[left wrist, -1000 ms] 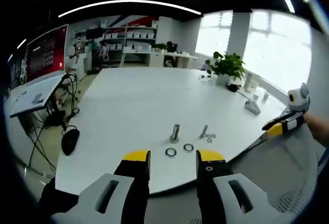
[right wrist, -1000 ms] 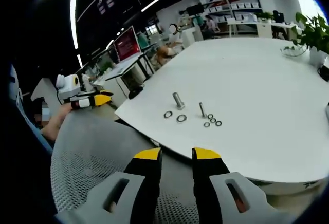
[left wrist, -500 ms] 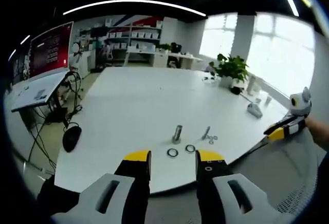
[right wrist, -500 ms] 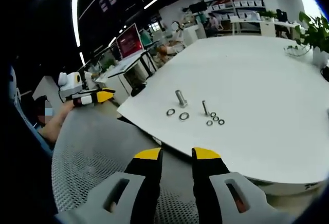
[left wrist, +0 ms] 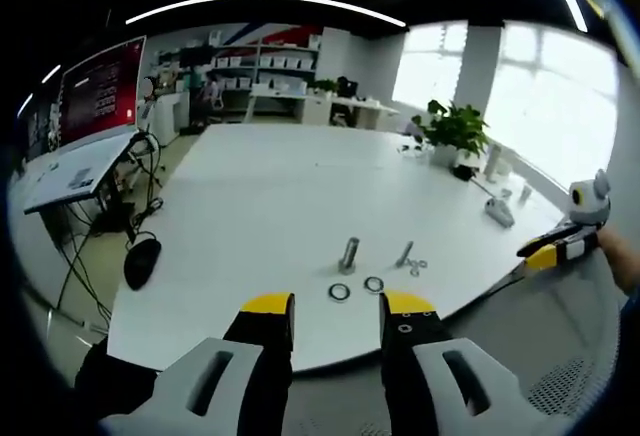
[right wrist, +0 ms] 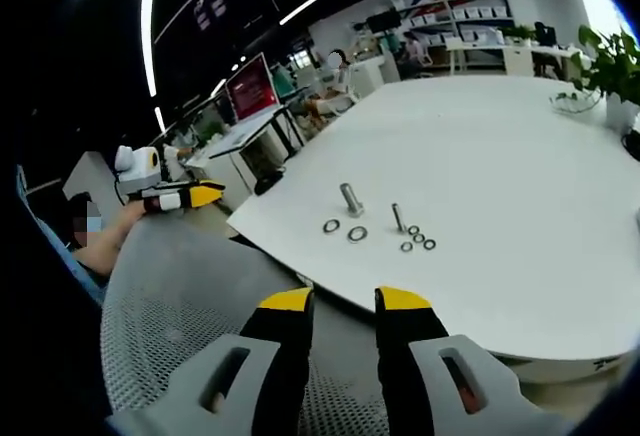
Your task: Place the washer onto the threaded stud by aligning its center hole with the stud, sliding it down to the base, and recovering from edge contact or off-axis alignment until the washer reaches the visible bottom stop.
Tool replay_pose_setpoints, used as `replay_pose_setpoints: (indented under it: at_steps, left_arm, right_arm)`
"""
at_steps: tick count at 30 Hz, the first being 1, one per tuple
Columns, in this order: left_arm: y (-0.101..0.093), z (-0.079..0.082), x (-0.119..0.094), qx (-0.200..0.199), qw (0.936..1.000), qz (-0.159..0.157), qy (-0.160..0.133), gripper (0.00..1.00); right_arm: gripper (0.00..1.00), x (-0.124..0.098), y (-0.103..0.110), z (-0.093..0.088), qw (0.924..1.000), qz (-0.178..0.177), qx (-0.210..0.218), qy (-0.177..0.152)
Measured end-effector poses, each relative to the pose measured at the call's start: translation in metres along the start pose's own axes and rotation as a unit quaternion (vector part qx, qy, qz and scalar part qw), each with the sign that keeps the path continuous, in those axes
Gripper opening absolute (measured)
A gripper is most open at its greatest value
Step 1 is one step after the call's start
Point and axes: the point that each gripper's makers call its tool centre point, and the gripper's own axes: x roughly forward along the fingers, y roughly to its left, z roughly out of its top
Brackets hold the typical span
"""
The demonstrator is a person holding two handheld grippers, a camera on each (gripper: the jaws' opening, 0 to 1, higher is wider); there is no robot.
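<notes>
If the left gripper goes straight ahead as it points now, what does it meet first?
Probably the near edge of the white table, then the two larger washers lying before the thick stud; depth is unclear.

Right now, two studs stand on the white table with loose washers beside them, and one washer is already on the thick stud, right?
Not quite. In the right gripper view the thick stud is bare; the two larger washers lie flat on the white table beside it, and small washers lie by the thin stud.

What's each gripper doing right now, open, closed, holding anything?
Left gripper: open, empty, short of the white table.
Right gripper: open, empty, also short of the table.
</notes>
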Motion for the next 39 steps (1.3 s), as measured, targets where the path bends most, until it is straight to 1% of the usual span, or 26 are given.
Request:
replay_pose_setpoints:
  at_steps: [3, 4, 7, 8, 10, 11, 12, 13, 14, 15, 16, 18, 19, 22, 26, 31, 34, 37, 39]
  left_arm:
    - [0.001, 0.003, 0.000, 0.001, 1.0000, -0.002, -0.008, 0.30]
    - [0.002, 0.006, 0.000, -0.005, 0.9998, -0.001, -0.018, 0.30]
    - [0.005, 0.009, 0.000, -0.010, 0.9996, 0.007, -0.026, 0.29]
    - [0.006, 0.010, 0.001, -0.007, 0.9997, 0.008, -0.024, 0.28]
    - [0.004, 0.003, 0.003, 0.003, 1.0000, 0.002, 0.001, 0.25]
    - [0.002, 0.000, 0.003, 0.005, 0.9999, -0.003, 0.009, 0.26]
    - [0.002, 0.000, 0.003, 0.004, 1.0000, -0.004, 0.007, 0.27]
    - [0.003, 0.001, 0.001, 0.002, 1.0000, -0.001, 0.001, 0.29]
    - [0.005, 0.009, 0.001, -0.001, 0.9997, 0.006, -0.023, 0.31]
    - [0.005, 0.017, 0.000, -0.007, 0.9988, 0.006, -0.048, 0.31]
    - [0.002, 0.021, -0.001, -0.018, 0.9981, -0.001, -0.059, 0.32]
    - [0.003, 0.011, 0.000, -0.018, 0.9994, -0.004, -0.031, 0.31]
    - [0.002, 0.006, 0.002, -0.004, 0.9999, -0.005, -0.015, 0.31]
    - [-0.001, 0.006, 0.003, -0.006, 0.9999, -0.010, -0.012, 0.30]
    - [0.001, 0.004, 0.003, -0.008, 0.9999, -0.007, -0.008, 0.30]
    - [0.000, 0.006, 0.002, -0.009, 0.9998, -0.011, -0.014, 0.29]
    - [0.003, 0.006, 0.002, 0.007, 0.9999, -0.003, -0.013, 0.30]
    - [0.000, 0.006, 0.002, 0.004, 0.9998, -0.012, -0.014, 0.29]
    - [-0.001, 0.005, 0.001, 0.010, 0.9998, -0.014, -0.012, 0.29]
  right_arm:
    - [0.28, 0.000, -0.001, -0.001, 1.0000, 0.000, 0.006, 0.003]
    - [0.27, 0.000, -0.002, -0.003, 0.9999, -0.001, 0.009, 0.009]
    - [0.28, 0.002, -0.006, -0.008, 0.9993, -0.007, 0.009, 0.035]
    - [0.28, 0.002, -0.008, -0.009, 0.9991, -0.014, 0.008, 0.040]
    - [0.27, 0.002, -0.008, -0.006, 0.9993, -0.011, 0.004, 0.035]
    - [0.27, 0.002, -0.006, -0.004, 0.9996, -0.004, -0.002, 0.028]
    - [0.27, 0.002, -0.005, -0.004, 0.9996, -0.002, -0.004, 0.028]
    - [0.27, 0.002, -0.005, -0.005, 0.9996, -0.003, -0.003, 0.028]
    - [0.27, 0.002, -0.006, -0.005, 0.9996, -0.005, 0.001, 0.029]
    - [0.27, 0.002, -0.006, -0.005, 0.9996, -0.005, 0.002, 0.029]
    - [0.27, 0.002, -0.007, -0.004, 0.9996, -0.005, 0.001, 0.028]
    - [0.27, 0.003, -0.007, -0.004, 0.9996, -0.005, -0.002, 0.028]
    - [0.27, 0.002, -0.008, -0.003, 0.9998, -0.004, 0.000, 0.022]
    - [0.27, -0.001, -0.007, 0.000, 1.0000, -0.004, 0.008, 0.000]
    - [0.27, 0.000, -0.007, 0.002, 0.9999, -0.005, 0.009, -0.003]
    - [0.27, 0.000, -0.007, 0.005, 0.9998, -0.005, 0.012, -0.015]
    - [0.27, 0.000, -0.006, 0.011, 0.9996, -0.001, 0.007, -0.028]
    - [0.26, 0.001, -0.006, 0.009, 0.9999, -0.001, 0.004, -0.016]
    - [0.26, 0.001, -0.005, 0.008, 0.9998, -0.001, 0.006, -0.018]
